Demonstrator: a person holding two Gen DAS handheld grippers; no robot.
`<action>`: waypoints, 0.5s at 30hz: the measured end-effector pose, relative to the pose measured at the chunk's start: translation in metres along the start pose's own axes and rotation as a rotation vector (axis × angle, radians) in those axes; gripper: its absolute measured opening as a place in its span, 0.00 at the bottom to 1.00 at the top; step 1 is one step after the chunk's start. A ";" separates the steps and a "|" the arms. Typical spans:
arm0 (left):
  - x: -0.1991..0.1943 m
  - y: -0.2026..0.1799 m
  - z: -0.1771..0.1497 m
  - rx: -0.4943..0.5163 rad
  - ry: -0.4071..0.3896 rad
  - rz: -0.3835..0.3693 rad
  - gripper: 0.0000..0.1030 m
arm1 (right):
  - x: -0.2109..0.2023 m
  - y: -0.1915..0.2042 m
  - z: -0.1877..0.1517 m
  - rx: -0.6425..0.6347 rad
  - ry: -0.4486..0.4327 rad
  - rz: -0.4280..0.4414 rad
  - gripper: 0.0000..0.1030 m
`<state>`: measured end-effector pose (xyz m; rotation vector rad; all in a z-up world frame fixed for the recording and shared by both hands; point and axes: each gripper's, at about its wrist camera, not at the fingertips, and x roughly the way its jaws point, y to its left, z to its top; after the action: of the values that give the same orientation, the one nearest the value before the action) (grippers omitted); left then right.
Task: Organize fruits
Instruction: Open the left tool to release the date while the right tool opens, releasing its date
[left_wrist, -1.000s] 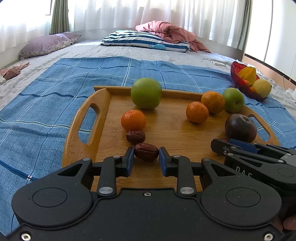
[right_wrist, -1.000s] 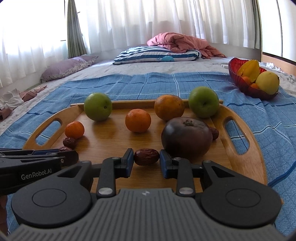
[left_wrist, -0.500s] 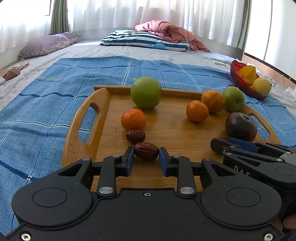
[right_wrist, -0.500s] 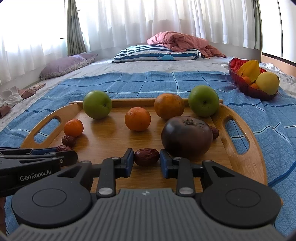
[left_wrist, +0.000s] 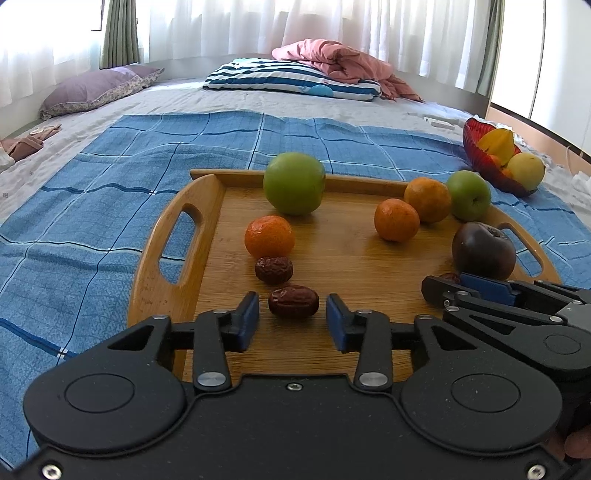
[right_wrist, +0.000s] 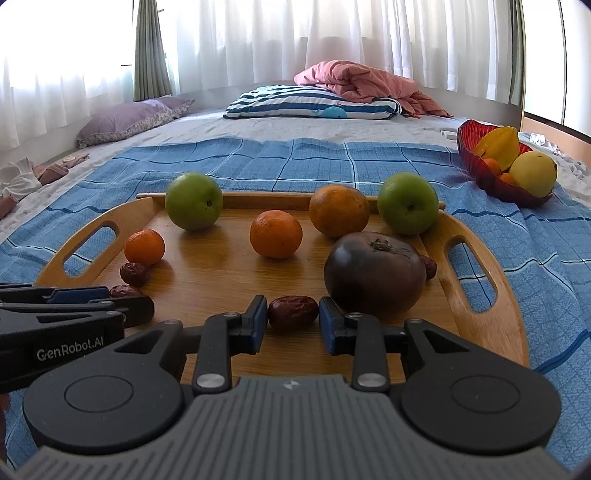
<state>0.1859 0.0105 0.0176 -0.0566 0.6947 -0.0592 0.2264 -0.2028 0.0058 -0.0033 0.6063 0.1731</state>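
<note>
Landmark: wooden tray (left_wrist: 173, 258).

Left gripper (left_wrist: 291, 317) hovering at tray's near-left edge, jaws just opening, now clear of date (left_wrist: 293, 302) lying between them.

Right gripper (right_wrist: 293, 320) at near-right, jaws easing apart too, narrow; second date (right_wrist: 293, 312) sitting between pads, contact unclear.

Apples, oranges, dark fruit (right_wrist: 375, 271) sitting scattered on tray, grouping apparently unfinished.
</note>
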 end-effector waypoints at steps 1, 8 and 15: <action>0.000 0.000 0.000 0.003 0.001 -0.001 0.38 | 0.000 0.000 0.000 0.001 0.000 0.001 0.41; -0.002 0.000 0.000 0.006 0.005 -0.006 0.44 | 0.000 0.000 0.000 -0.001 0.000 0.000 0.43; -0.006 0.000 0.000 0.012 -0.001 0.002 0.50 | -0.004 0.000 -0.001 -0.012 -0.008 -0.004 0.49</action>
<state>0.1813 0.0106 0.0209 -0.0444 0.6938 -0.0616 0.2227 -0.2032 0.0067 -0.0150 0.5974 0.1731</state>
